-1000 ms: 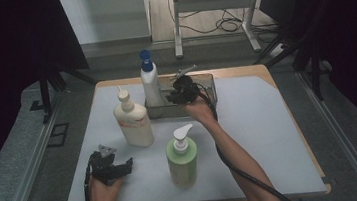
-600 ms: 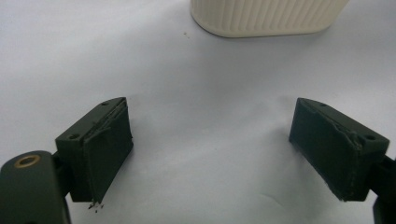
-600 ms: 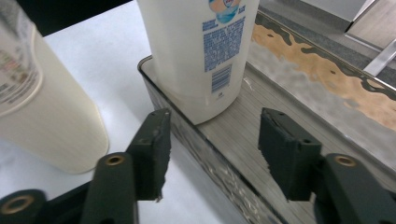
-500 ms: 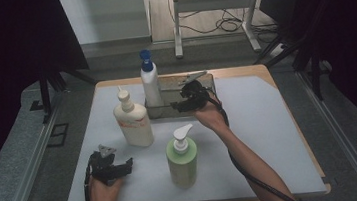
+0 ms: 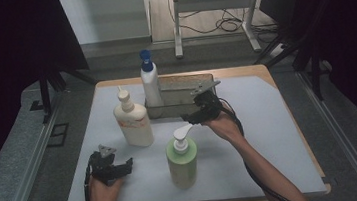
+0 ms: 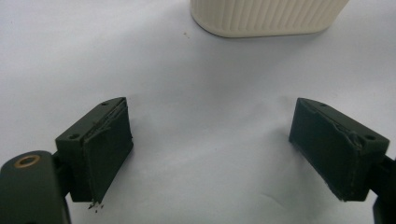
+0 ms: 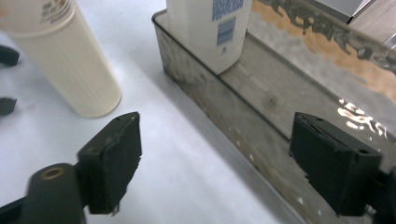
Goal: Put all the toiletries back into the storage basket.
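Note:
A white bottle with a blue cap point(image 5: 150, 83) point(image 7: 210, 28) stands in the left end of a grey metal tray point(image 5: 185, 87) point(image 7: 261, 93) at the back of the mat. A cream pump bottle point(image 5: 132, 119) point(image 7: 65, 56) point(image 6: 266, 16) stands left of the tray. Nearer the front is a green pump bottle point(image 5: 182, 158). My right gripper point(image 5: 194, 113) point(image 7: 233, 163) hangs open over the tray's front wall, just behind the green bottle, holding nothing. My left gripper point(image 5: 118, 167) point(image 6: 224, 154) rests open low over the mat at the front left, with the cream bottle's base ahead of it.
A pale grey mat point(image 5: 269, 121) covers a wooden table point(image 5: 258, 69). Dark curtains flank both sides. Behind the table, a metal stand point(image 5: 217, 6) and cables point(image 5: 229, 25) sit on the floor. The mat's right half is bare.
My right gripper has drawn back from over the tray toward the front, ending at the tray's front wall near the green bottle. The left gripper has stayed put.

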Available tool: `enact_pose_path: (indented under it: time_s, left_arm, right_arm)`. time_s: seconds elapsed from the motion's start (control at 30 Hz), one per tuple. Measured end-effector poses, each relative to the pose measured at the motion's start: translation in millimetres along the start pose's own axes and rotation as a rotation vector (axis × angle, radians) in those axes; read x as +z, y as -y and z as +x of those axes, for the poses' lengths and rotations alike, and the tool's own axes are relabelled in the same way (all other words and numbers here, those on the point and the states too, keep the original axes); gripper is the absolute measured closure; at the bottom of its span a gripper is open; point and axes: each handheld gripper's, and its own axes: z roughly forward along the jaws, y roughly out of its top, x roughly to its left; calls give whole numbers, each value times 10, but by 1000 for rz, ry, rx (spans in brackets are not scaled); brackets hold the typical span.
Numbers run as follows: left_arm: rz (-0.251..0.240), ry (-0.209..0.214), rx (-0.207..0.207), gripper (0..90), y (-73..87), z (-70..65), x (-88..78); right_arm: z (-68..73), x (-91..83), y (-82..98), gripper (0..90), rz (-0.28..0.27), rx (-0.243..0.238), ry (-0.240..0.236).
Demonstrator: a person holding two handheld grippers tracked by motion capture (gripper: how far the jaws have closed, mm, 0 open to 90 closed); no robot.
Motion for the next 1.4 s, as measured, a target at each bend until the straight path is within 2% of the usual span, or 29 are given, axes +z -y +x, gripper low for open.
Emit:
enact_pose_path:
  time_s: [0.2, 0.33, 0.47, 0.7, 0.93, 1.13, 1.27, 1.4]
  left_arm:
    - [0, 0, 0, 125, 0, 0, 0]
    - [0, 0, -1, 125, 0, 0, 0]
    - [0, 0, 0, 125, 0, 0, 0]
    - [0, -1, 0, 125, 0, -1, 0]
    - [0, -1, 0, 125, 0, -1, -1]
    - [-1, -1, -1, 125, 0, -2, 0]
    - [-1, -1, -1, 125, 1, -2, 0]
    - [-1, -1, -1, 125, 1, -2, 0]
  right_arm:
    - [29, -145, 169, 129, 0, -13, -23]
    - [46, -227, 292, 75, 5, -17, -50]
    - [80, -304, 430, 28, 27, -30, -43]
    - [118, -437, 664, 16, 45, -25, -54]
    - [170, -526, 881, 4, 32, -23, -88]
    - [261, -590, 1016, 0, 10, -39, -97]
    - [354, -629, 1062, 0, -5, -54, -115]
    - [436, -646, 1103, 0, 3, -62, -147]
